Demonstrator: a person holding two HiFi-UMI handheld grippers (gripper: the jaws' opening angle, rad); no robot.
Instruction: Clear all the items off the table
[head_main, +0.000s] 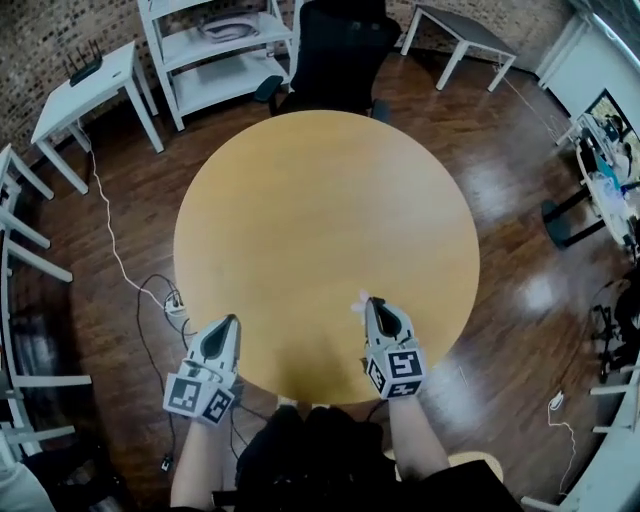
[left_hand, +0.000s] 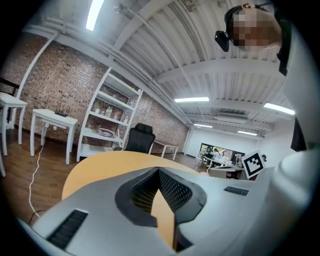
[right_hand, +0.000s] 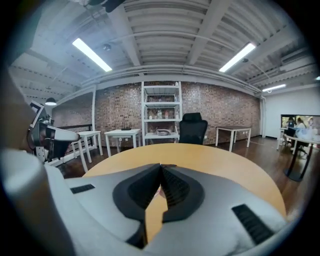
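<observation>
The round wooden table (head_main: 320, 200) has a bare top apart from one small pale pink scrap (head_main: 358, 302) at its near edge. My right gripper (head_main: 372, 302) is shut there, with the scrap sticking out to the left of its tips. In the right gripper view, that gripper (right_hand: 161, 166) has its jaws closed tip to tip, and a bit of pink scrap (right_hand: 160, 190) shows between them. My left gripper (head_main: 231, 322) hovers at the table's near left rim. In its own view the left gripper (left_hand: 159, 170) is shut with nothing in it.
A black office chair (head_main: 335, 50) stands at the table's far side, next to a white shelf unit (head_main: 215, 50). White side tables stand at the back left (head_main: 90, 90) and back right (head_main: 460, 35). A cable and power strip (head_main: 175, 300) lie on the wooden floor at left.
</observation>
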